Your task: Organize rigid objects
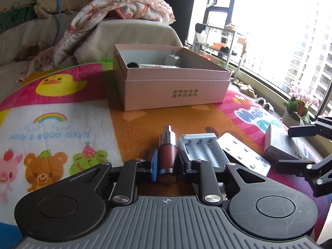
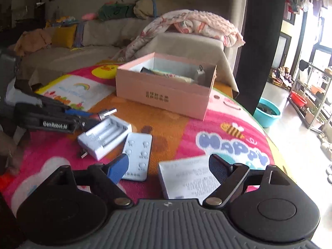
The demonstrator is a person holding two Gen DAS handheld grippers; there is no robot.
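Pink box, dark red bottle, cartoon-print mat.

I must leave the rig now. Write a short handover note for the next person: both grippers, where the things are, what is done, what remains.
Left gripper: shut on the dark red pump bottle, low over the mat.
Right gripper: open, empty, straddling the white medicine box.
Pink cardboard box at the far side of the mat: already holds a grey plug adapter, a tube and a dark item.
On the mat, not yet packed: battery charger, blister pack of pills, medicine box.
Left to do: put the bottle in the pink box, then these three.
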